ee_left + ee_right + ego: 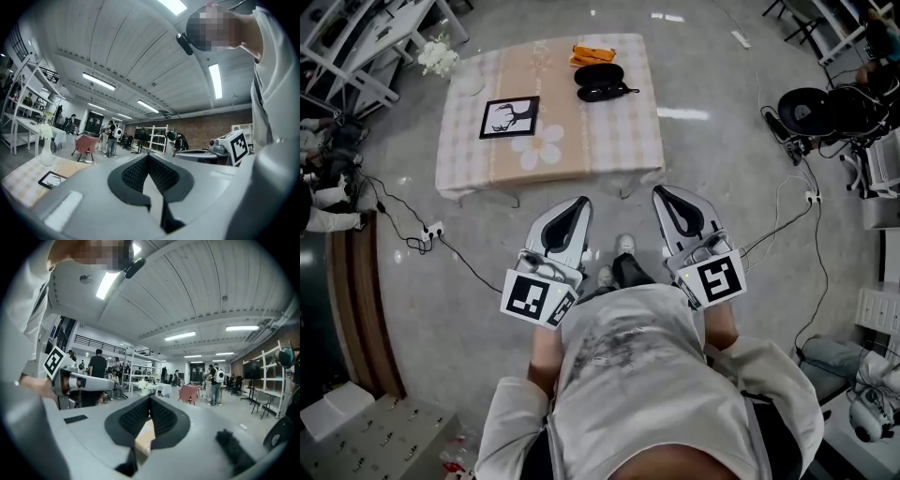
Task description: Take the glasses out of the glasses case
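A: Head view first. Where's the glasses case?
B: The black glasses case [600, 80] lies on the checked-cloth bench [609, 141], upper middle of the frame, just below an orange object [592, 54]. I can't tell whether glasses lie in it. A framed deer picture [509, 117] sits to its left, and white flowers [438, 56] stand at the bench's upper-left corner.
A: And the claws?
B: The left claw [579, 204] and the right claw [662, 195] are held side by side over the grey floor, below the bench in the frame and well apart from the case.
A: Left gripper view?
B: The left claw [148, 157] has its tips together with nothing between them. The deer picture [52, 179] shows at lower left.
A: Right gripper view?
B: The right claw [150, 399] is closed too, and empty. A pink chair [190, 392] stands mid-frame beyond it.
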